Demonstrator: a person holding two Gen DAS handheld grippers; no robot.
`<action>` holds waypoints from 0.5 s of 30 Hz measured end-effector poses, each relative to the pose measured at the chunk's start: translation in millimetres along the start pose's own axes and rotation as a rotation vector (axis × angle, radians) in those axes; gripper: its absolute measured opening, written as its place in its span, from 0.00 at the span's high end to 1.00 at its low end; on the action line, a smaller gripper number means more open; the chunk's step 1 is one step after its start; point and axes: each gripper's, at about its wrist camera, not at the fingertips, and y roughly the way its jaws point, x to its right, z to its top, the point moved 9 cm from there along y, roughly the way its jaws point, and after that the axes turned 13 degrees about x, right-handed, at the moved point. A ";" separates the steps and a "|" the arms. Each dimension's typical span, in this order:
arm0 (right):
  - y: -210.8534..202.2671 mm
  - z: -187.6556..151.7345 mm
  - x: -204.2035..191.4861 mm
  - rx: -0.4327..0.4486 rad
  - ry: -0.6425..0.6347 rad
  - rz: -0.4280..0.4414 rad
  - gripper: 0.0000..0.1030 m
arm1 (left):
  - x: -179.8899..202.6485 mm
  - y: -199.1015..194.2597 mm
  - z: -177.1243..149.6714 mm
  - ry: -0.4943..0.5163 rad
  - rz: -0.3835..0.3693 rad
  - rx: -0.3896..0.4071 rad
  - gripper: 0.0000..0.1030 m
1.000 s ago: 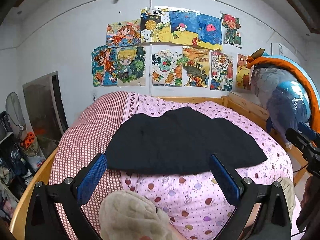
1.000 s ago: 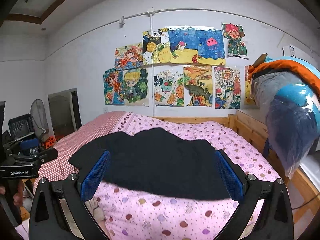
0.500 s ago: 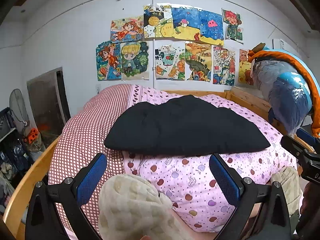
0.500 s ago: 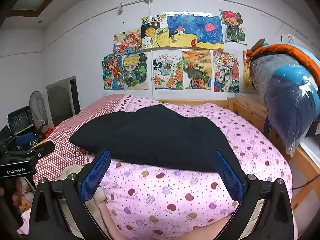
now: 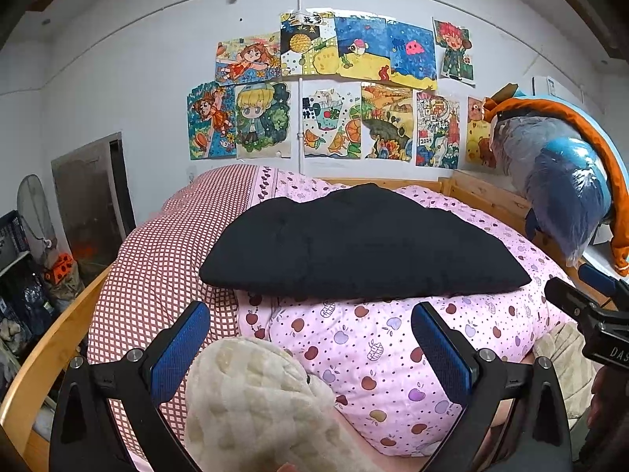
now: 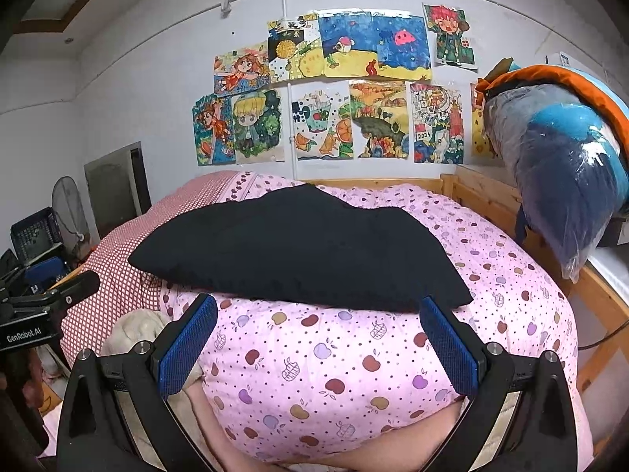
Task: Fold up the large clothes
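Observation:
A black garment [image 5: 361, 244] [image 6: 298, 251] lies folded flat on top of the pink apple-print quilt [image 5: 377, 346] [image 6: 322, 362] on the bed. My left gripper [image 5: 310, 338] stands open below the garment's near edge, with nothing between its blue pads. My right gripper [image 6: 318, 334] is open too, just short of the garment's near edge and apart from it. In the left wrist view a cream fleece sleeve [image 5: 255, 401] sits low between the fingers. The right gripper's body [image 5: 589, 314] shows at that view's right edge, and the left gripper's body [image 6: 35, 314] at the right wrist view's left edge.
A red checked cover [image 5: 165, 251] lies along the bed's left side. The wooden bed frame [image 5: 47, 346] [image 6: 601, 299] rims the bed. Bagged bedding [image 5: 566, 181] [image 6: 566, 173] is stacked at the right. Drawings [image 5: 330, 90] cover the far wall. A fan [image 6: 70, 212] and crates stand at the left.
Both grippers have dropped lower and drawn back toward the bed's near end. The garment now sits higher in both views and looks flatter. It has not moved on the quilt.

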 end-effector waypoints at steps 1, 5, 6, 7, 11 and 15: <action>0.0 -0.8 0.8 -0.002 -0.001 -0.002 0.02 | -0.1 0.6 -0.5 0.000 0.000 -0.002 0.00; 1.6 -5.1 1.2 -0.015 0.006 -0.005 0.02 | -0.6 1.8 -3.8 0.001 0.004 -0.009 0.00; 1.7 -6.1 1.5 -0.017 0.007 -0.006 0.02 | -0.7 2.4 -4.9 0.000 0.005 -0.012 0.00; 2.3 -6.3 1.9 -0.019 0.006 -0.006 0.02 | -0.9 3.3 -5.9 0.000 0.005 -0.014 0.00; 2.6 -7.5 0.5 -0.020 0.003 -0.006 0.02 | -0.6 4.7 -7.9 -0.002 0.007 -0.019 0.00; 4.0 -7.9 -1.4 -0.021 0.001 -0.006 0.02 | -1.5 5.3 -7.1 -0.006 0.012 -0.017 0.00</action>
